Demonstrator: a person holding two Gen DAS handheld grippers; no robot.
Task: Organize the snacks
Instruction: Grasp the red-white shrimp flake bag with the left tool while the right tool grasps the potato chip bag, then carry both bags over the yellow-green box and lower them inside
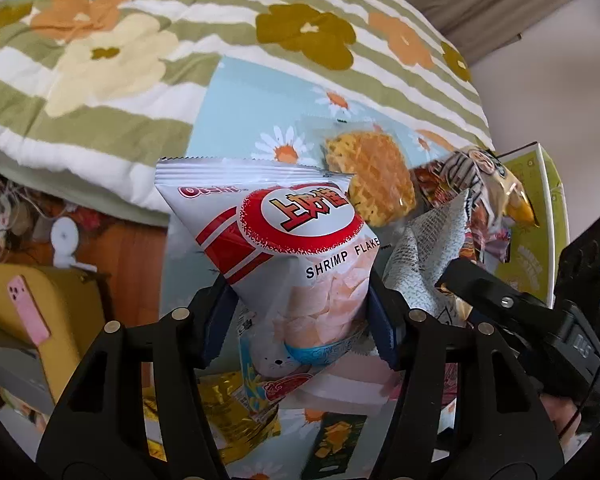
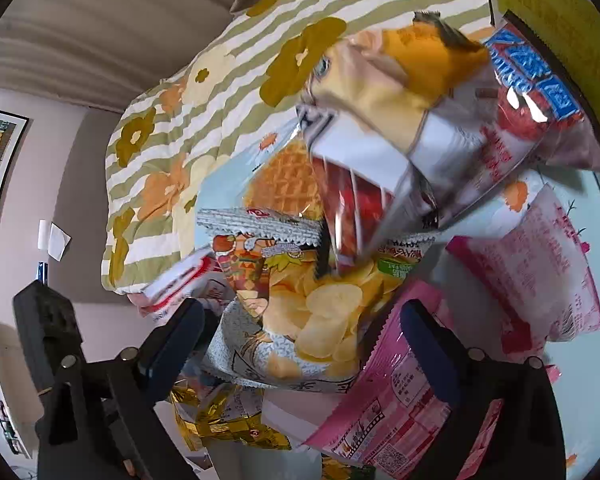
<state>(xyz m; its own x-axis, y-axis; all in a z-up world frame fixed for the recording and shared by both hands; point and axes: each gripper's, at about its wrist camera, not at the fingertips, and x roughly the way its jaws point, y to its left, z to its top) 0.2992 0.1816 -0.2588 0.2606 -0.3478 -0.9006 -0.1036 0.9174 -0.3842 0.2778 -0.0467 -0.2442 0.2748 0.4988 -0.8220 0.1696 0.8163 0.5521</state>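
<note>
- My left gripper (image 1: 302,312) is closed on the shrimp bag (image 1: 288,240), pinching its lower part; the bag stands up between the fingers, above the snack heap on the daisy cloth (image 1: 244,104).
- Risk here, as I judge it: the hold is low on a puffy, slippery bag, so the top could flop sideways or the bag could slide out if I swing it fast.
- Its label reads "Oishi" and "SHRIMP FLAKE", with large red Chinese characters in a red ring.
- A waffle pack (image 1: 370,176) lies just behind it, well placed to get knocked.
- My right gripper (image 2: 300,332) sits around the chip bag (image 2: 320,312); the fingers flank it, but I cannot tell whether they actually press it.
- A pink pack (image 2: 392,396) lies against the right finger (image 2: 428,344); closing could catch it too and drag two items at once.
- Print on the chip bag and the pink packs is too small or blurred to read.
</note>
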